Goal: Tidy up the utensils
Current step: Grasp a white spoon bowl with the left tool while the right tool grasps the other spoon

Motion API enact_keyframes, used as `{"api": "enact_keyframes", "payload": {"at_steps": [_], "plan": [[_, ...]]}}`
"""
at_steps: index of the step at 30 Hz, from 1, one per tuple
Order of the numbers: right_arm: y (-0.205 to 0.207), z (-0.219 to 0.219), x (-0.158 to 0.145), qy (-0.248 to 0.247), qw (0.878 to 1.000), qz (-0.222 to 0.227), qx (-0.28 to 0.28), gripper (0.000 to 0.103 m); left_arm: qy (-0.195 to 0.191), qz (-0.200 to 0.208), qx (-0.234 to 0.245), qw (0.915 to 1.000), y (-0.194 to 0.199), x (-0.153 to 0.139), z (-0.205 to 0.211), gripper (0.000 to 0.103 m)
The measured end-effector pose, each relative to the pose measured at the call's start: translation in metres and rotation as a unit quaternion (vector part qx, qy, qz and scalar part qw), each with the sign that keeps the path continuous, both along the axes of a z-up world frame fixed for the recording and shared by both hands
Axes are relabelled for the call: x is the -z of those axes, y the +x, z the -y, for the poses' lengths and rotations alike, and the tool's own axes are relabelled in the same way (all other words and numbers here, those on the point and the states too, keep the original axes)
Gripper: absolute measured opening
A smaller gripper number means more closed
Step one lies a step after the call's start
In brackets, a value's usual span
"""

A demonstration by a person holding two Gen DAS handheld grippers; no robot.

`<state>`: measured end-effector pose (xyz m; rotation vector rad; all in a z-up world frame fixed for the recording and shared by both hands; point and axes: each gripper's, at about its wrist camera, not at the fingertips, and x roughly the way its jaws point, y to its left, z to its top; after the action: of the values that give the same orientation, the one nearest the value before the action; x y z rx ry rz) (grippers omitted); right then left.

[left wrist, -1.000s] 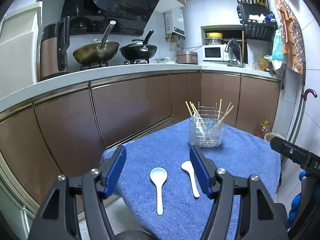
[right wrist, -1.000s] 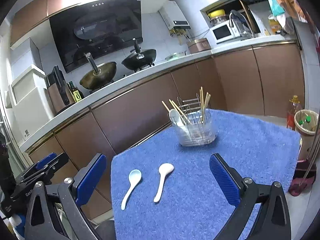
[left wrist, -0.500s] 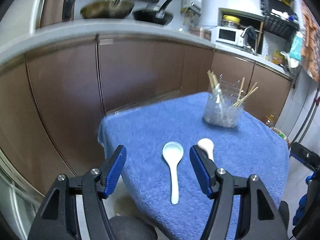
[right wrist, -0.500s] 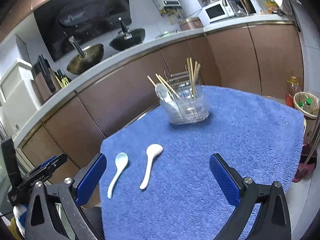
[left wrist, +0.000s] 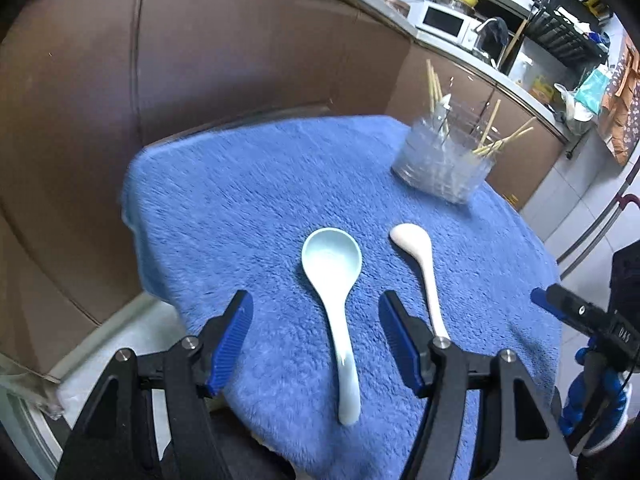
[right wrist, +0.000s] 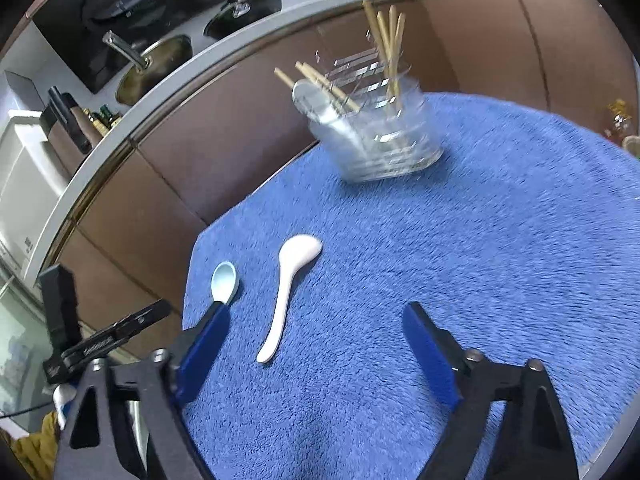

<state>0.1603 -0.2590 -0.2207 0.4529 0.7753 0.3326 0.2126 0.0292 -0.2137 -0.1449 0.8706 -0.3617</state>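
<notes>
The left hand-held gripper hangs spread and empty over the handle of the pale blue spoon; it should settle lower, straddle the slim handle squarely, then pinch. The right hand-held gripper, empty too, has just been narrowing its jaws yet stands wide, with the white spoon lying ahead between its fingers. Both spoons rest on the blue towel covering the desk, well short of the clear utensil holder, their likely destination.

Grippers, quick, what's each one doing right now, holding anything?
Left gripper: open, holding nothing, light blue spoon between its jaws.
Right gripper: open, just been closing, holding nothing.
</notes>
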Motion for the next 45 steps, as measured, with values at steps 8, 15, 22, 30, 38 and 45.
{"api": "enact_keyframes", "payload": {"at_steps": [8, 15, 22, 30, 38, 45], "plan": [[0.022, -0.009, 0.016, 0.034, 0.998, -0.023, -0.045, 0.07, -0.061, -0.05, 0.009, 0.9969, 0.05, 0.021, -0.006, 0.058], [0.042, -0.017, 0.02, 0.035, 0.997, -0.034, -0.064, 0.069, -0.049, -0.071, 0.023, 0.996, 0.073, 0.037, 0.009, 0.043], [0.06, -0.054, 0.003, -0.094, 0.991, -0.009, -0.092, 0.069, -0.019, -0.061, 0.035, 0.9973, 0.082, 0.039, 0.018, 0.029], [0.078, -0.104, -0.002, -0.221, 0.966, 0.02, -0.135, 0.069, 0.025, -0.042, 0.066, 0.9966, 0.084, 0.039, 0.033, 0.014], [0.102, -0.133, 0.008, -0.309, 0.936, 0.016, -0.166, 0.054, 0.006, -0.045, 0.072, 0.9964, 0.085, 0.041, 0.029, 0.012], [0.122, -0.146, 0.03, -0.374, 0.909, -0.017, -0.182, 0.043, -0.002, -0.044, 0.07, 0.9966, 0.082, 0.043, 0.022, 0.012]]}}
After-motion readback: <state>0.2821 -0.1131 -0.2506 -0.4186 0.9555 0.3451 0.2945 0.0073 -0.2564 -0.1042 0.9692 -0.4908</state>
